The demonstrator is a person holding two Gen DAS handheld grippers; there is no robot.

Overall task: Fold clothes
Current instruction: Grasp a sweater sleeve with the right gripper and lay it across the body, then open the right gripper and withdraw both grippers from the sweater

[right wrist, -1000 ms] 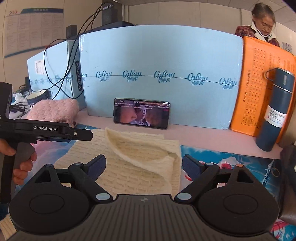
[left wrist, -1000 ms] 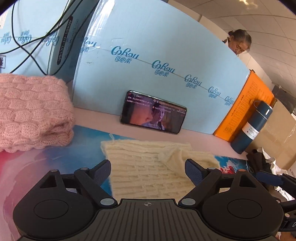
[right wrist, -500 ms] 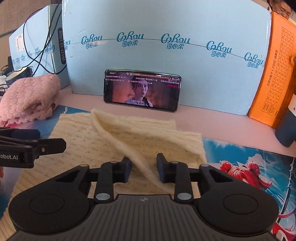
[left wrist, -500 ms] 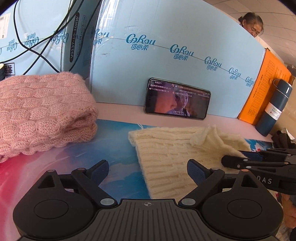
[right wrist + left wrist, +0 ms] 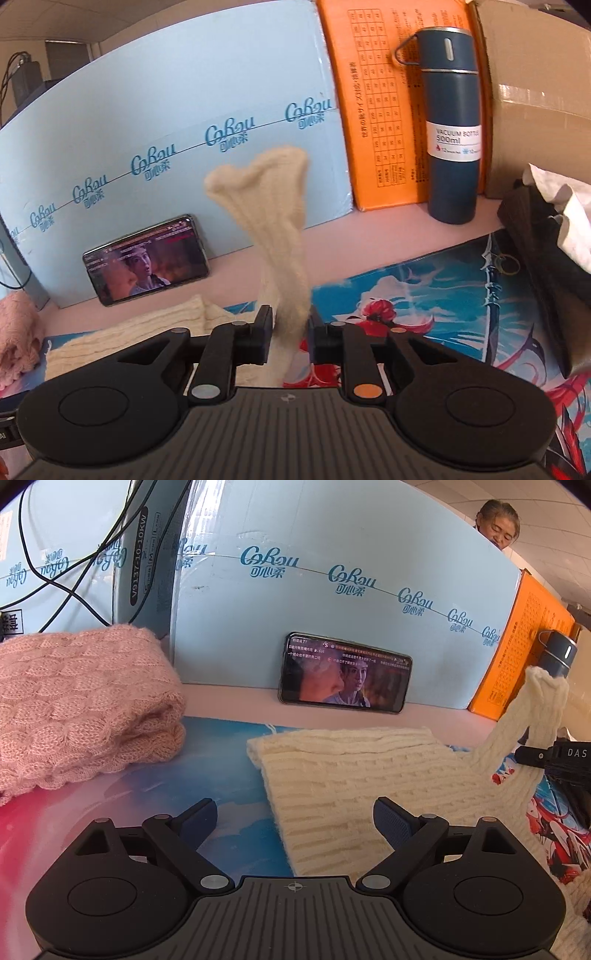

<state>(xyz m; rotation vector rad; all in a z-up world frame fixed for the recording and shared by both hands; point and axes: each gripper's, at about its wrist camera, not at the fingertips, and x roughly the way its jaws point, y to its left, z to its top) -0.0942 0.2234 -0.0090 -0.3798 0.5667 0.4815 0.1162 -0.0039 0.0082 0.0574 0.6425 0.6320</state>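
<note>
A cream knit sweater [image 5: 351, 775] lies on the printed desk mat [image 5: 221, 775]. My right gripper [image 5: 290, 332] is shut on the sweater's sleeve [image 5: 273, 221] and holds it lifted, its cuff standing above the jaws. The raised sleeve [image 5: 524, 720] and part of the right gripper [image 5: 554, 755] show at the right of the left wrist view. My left gripper [image 5: 295, 821] is open and empty, low over the sweater's near left edge. A folded pink knit sweater [image 5: 74, 701] lies at the left.
A phone [image 5: 345, 674] playing video leans on a light blue cardboard box [image 5: 332, 572] at the back. An orange box [image 5: 380, 110], a dark blue vacuum bottle [image 5: 452, 125] and a brown carton [image 5: 535, 92] stand at the right. Dark cloth with white paper [image 5: 546, 229] lies far right.
My right gripper closed on the cream sleeve and has lifted it up and to the right. My left gripper stayed open, shifting slightly over the mat.
</note>
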